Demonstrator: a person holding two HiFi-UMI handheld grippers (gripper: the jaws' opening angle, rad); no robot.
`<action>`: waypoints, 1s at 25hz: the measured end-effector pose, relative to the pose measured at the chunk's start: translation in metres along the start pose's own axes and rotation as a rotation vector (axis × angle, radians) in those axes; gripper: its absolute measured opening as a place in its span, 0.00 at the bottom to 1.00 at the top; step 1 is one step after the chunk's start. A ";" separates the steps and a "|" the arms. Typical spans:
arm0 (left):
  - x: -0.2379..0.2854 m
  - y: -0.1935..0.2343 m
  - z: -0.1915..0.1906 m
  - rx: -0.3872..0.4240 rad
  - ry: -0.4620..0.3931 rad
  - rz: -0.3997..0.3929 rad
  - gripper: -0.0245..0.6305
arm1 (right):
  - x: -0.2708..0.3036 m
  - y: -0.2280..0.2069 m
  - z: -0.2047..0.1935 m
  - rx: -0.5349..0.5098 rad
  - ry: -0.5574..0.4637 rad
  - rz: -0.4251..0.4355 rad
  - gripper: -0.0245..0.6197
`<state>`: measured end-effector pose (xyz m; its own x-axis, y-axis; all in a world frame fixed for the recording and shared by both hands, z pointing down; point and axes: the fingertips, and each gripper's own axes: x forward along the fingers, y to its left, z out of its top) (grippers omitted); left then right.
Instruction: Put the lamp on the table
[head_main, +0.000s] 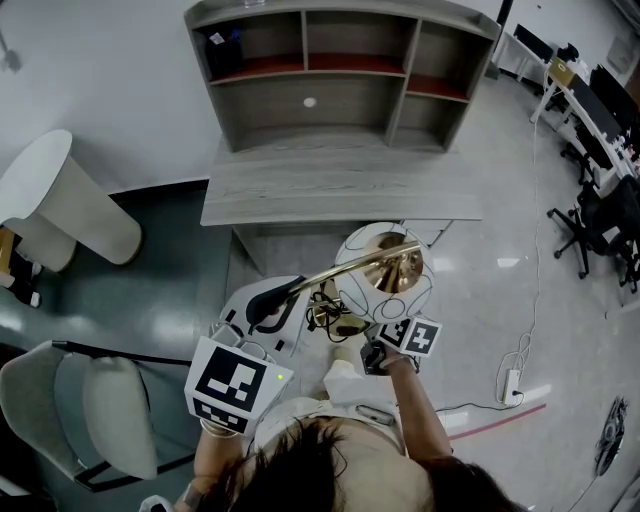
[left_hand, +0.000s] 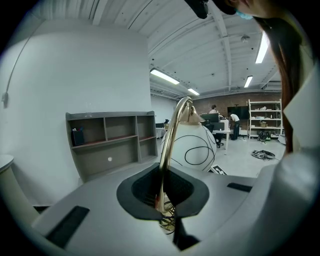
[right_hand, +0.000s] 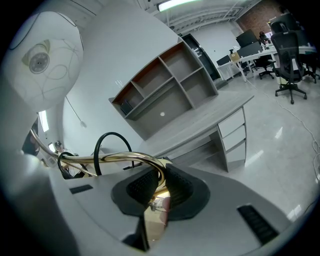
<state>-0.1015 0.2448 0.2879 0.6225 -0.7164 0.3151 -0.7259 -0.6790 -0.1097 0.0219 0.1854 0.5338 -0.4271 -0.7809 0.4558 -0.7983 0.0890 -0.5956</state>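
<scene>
Both pairs of jaws are closed on brass tubing: the left gripper (left_hand: 162, 192) pinches the upright stem (left_hand: 167, 150), and the right gripper (right_hand: 159, 192) clamps the curved neck (right_hand: 125, 159). The lamp (head_main: 385, 265) hangs in the air close to the person, just short of the grey table (head_main: 340, 190). Its white globe shade (left_hand: 192, 147) looks fragile and top-heavy. The polished tube is stiff but probably slippery, so 2 holds on metal, away from the globe, seem wise. The tabletop offers open room, bounded at the back by a shelf unit (head_main: 340, 70). A power strip (head_main: 510, 385) lies on the floor to the right.
</scene>
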 end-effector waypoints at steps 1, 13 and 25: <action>0.005 0.002 0.002 0.000 0.001 0.005 0.06 | 0.004 -0.002 0.005 0.001 0.002 0.003 0.12; 0.073 0.017 0.024 -0.018 0.006 0.061 0.06 | 0.044 -0.033 0.063 -0.023 0.028 0.039 0.12; 0.106 0.017 0.026 -0.038 0.033 0.115 0.06 | 0.064 -0.053 0.077 -0.025 0.076 0.071 0.12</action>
<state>-0.0403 0.1535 0.2952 0.5250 -0.7832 0.3332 -0.8030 -0.5856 -0.1111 0.0696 0.0830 0.5437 -0.5136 -0.7228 0.4623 -0.7747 0.1590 -0.6120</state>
